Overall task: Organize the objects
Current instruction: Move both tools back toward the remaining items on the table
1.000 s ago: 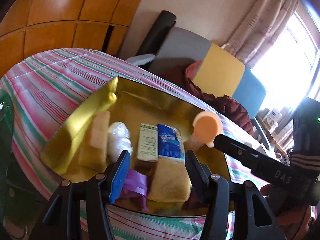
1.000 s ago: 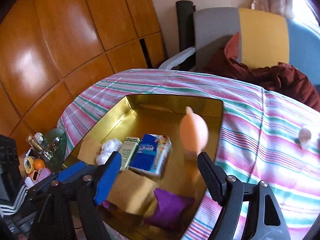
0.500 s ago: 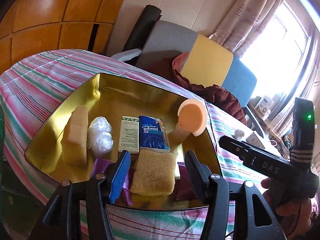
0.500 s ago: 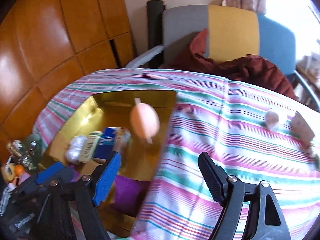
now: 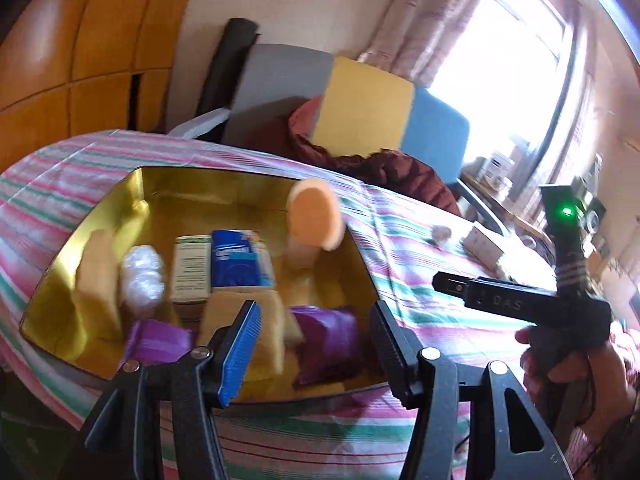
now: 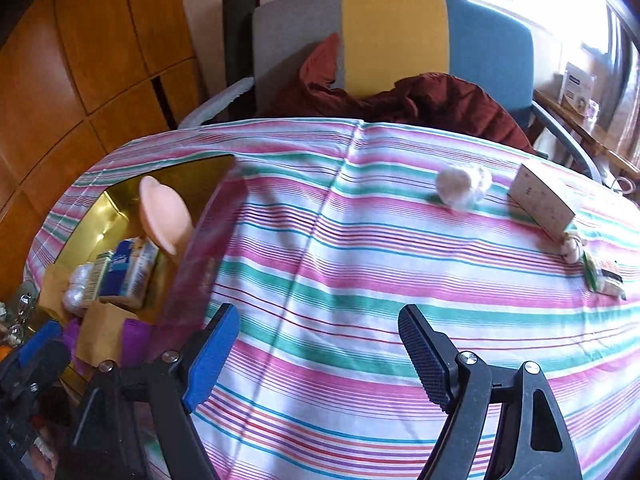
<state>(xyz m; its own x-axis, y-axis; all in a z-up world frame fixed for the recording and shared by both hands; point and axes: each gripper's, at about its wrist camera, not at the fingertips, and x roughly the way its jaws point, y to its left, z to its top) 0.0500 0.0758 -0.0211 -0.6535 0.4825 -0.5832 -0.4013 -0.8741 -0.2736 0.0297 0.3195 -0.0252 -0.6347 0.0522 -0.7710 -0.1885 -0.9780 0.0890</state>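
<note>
A gold tin box (image 5: 256, 190) sits on the striped tablecloth and holds a peach puff (image 5: 316, 218), a blue tissue pack (image 5: 240, 258), a green-white carton (image 5: 192, 270), a white wrapped ball (image 5: 142, 278), yellow sponges (image 5: 244, 324) and purple pouches (image 5: 326, 340). My left gripper (image 5: 314, 346) is open and empty above the tin's near edge. My right gripper (image 6: 320, 358) is open and empty over bare cloth, right of the tin (image 6: 100, 216). On the cloth lie a white wrapped ball (image 6: 460, 186), a beige card box (image 6: 542, 202) and small packets (image 6: 604, 276).
A grey, yellow and blue chair (image 6: 394, 36) with a maroon cloth (image 6: 420, 100) stands behind the table. Wooden panels (image 6: 80, 60) are at the left. A shelf with small items (image 6: 578, 88) is at the far right by the window.
My right gripper has swung right, from over the tin to over the bare cloth; the loose items at the right came into view. My left gripper has pulled back slightly from the tin.
</note>
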